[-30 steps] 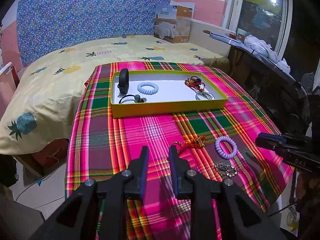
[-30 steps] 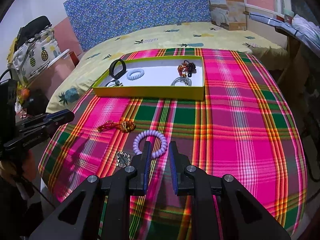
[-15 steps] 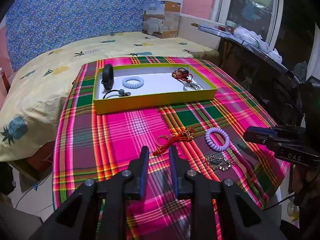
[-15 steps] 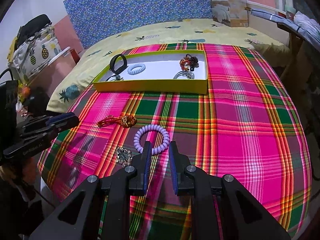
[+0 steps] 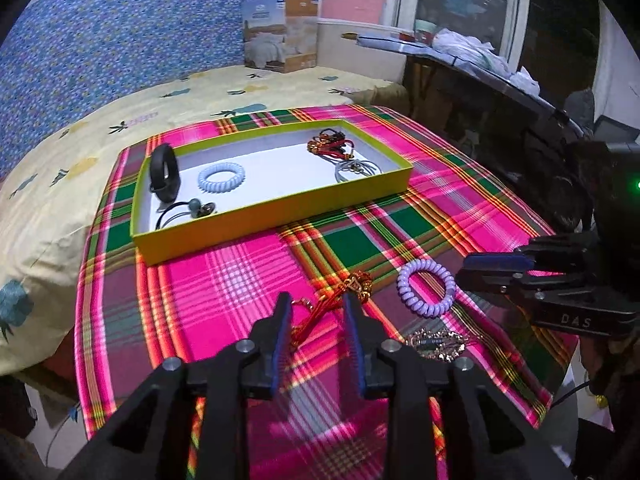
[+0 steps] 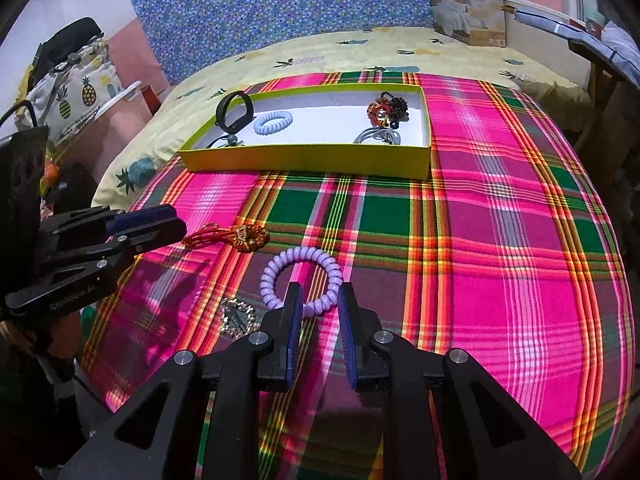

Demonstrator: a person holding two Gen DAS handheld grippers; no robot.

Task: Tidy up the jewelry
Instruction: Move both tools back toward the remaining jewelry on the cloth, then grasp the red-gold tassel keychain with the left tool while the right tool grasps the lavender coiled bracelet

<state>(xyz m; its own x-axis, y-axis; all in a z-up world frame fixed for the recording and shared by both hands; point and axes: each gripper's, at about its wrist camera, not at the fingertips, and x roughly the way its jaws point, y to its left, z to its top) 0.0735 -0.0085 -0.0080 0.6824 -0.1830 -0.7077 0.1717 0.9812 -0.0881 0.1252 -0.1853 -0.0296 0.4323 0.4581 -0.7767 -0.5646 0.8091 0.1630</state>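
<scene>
Now both tools gape: left straddling red cord, right at purple coil.

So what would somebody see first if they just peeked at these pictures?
Probably the bright pink and green checked cloth over the whole table. Next, the yellow box at its far side, holding a black band and a pale blue coil ring. Closer in, a purple coil ring lies on the cloth just in front of the open right claw.
</scene>
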